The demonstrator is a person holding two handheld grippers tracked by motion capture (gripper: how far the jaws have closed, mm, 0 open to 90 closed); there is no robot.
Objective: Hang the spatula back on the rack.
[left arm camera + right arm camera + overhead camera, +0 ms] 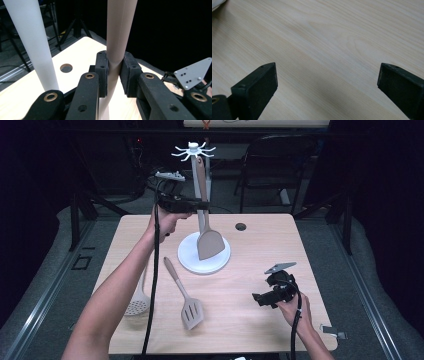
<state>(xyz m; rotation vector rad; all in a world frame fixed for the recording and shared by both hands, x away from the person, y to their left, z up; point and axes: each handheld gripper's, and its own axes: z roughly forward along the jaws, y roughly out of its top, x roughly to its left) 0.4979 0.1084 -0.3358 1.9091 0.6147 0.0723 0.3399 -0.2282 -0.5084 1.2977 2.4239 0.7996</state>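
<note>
We see the wooden table (240, 270) filling the centre of the high view, a round cable hole (240, 226) near its far edge. On it, upper centre, stands the white utensil stand (204, 254): round base, upright pole, hook crown on top.

Our left forearm comes in from the bottom left and runs diagonally up to the upper centre, hand raised above the table, left gripper (202, 206) held level and pointing right at the pole. In the left gripper view its jaws are clamped tight on the handle of the beige solid turner (117, 50), pads pressed on both sides. The turner hangs upright just beside the pole, blade down over the base, handle top at the hooks; we can't tell if it's hooked.

Our right hand sits low at lower right, right gripper (259, 298) pointing left, just above the table. Jaws wide apart, nothing between them but bare wood.

Lower left: slotted turner (186, 297) and skimmer (137, 304) lie flat, side by side.

No readable labels or writing.
</note>
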